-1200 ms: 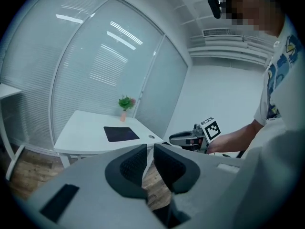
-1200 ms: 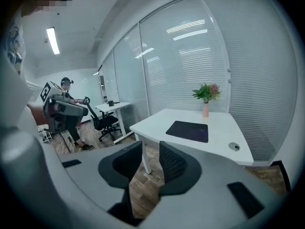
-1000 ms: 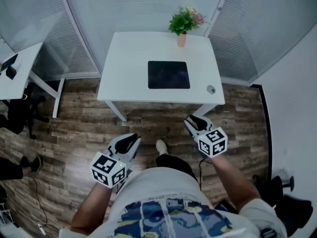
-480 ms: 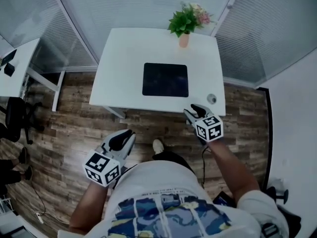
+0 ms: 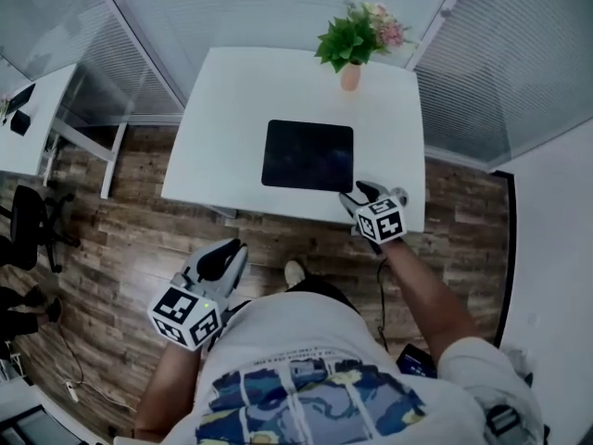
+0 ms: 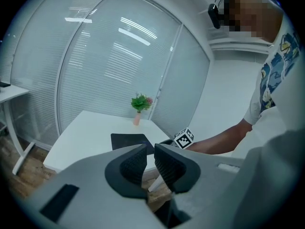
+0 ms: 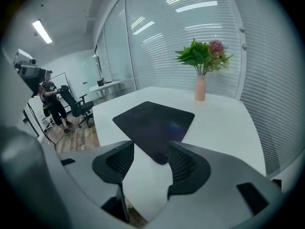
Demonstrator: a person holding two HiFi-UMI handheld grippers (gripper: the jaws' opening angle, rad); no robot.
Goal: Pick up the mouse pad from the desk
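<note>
The black mouse pad [image 5: 308,156] lies flat in the middle of the white desk [image 5: 222,109]. My right gripper [image 5: 358,196] hangs over the desk's front edge at the pad's near right corner. In the right gripper view its jaws [image 7: 150,156] are opening. The mouse pad [image 7: 155,120] shows its near corner in the gap, and the pads do not press on it. My left gripper [image 5: 229,253] stays over the wooden floor, short of the desk. Its jaws [image 6: 148,161] stand a narrow gap apart with nothing between them, and the mouse pad [image 6: 131,140] lies far ahead.
A potted plant [image 5: 352,49] in a pink vase stands at the desk's far edge. A small round fitting [image 5: 400,193] sits by the front right corner. Another desk [image 5: 28,128] and an office chair [image 5: 28,225] stand at left. Glass walls with blinds surround the desk.
My right gripper has travelled from over the floor to the desk's front edge by the pad's corner. My left gripper has shifted a little toward the desk, still over the floor.
</note>
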